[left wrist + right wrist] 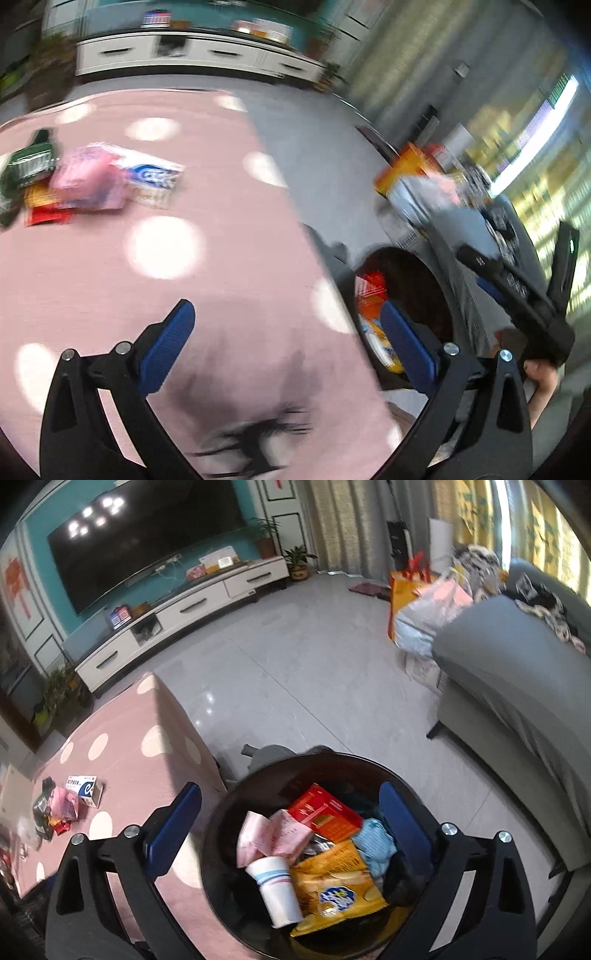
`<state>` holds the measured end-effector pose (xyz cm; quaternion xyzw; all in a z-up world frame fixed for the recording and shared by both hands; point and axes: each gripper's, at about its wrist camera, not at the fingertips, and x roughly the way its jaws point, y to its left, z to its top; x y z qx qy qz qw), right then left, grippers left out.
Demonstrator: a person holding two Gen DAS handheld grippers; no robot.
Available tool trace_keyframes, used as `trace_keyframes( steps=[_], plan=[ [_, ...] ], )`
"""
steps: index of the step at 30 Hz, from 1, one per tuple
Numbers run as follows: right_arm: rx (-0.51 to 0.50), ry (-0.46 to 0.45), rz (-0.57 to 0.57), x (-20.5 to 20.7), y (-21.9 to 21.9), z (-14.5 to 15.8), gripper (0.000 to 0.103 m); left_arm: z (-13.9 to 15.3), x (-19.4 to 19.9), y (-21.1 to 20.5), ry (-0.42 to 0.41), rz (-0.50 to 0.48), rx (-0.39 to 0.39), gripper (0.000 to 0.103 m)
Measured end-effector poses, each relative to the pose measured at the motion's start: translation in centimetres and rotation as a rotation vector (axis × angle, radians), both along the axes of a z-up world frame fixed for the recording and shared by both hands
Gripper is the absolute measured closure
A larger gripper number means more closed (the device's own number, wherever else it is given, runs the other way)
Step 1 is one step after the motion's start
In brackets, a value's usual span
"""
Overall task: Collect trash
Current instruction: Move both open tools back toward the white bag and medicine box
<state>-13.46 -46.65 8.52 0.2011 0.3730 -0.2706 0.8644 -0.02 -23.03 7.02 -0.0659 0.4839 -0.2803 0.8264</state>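
My left gripper (286, 306) is open over the pink dotted table (221, 295), with nothing between its blue pads. This view is blurred. A pile of trash lies at the table's far left: a green packet (31, 162), a pink wrapper (88, 181), a white and blue box (151, 177) and a red packet (46, 214). My right gripper (291, 787) hangs open above the black bin (221, 849), empty. In the bin lie a red box (325, 812), pink wrappers (273, 834), a white paper cup (277, 890), a yellow chip bag (336, 882) and a blue wrapper (376, 842).
The bin (436, 280) stands on the floor just off the table's right edge. A grey sofa (517, 686) runs along the right, with bags (421, 602) at its far end. A white TV cabinet (192, 609) lines the far wall. A hand (539, 373) grips the other tool's black body (517, 295).
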Motion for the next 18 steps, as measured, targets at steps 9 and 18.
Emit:
trace_keyframes(
  steps=[9,18],
  plan=[
    [-0.011,0.033,0.216,7.2,8.1,-0.1,0.007,0.9,5.2,17.7,0.003,0.329,-0.045,0.003],
    [-0.049,0.048,0.328,14.7,15.0,2.1,0.007,1.0,11.1,27.3,-0.010,0.473,0.004,0.003]
  ],
)
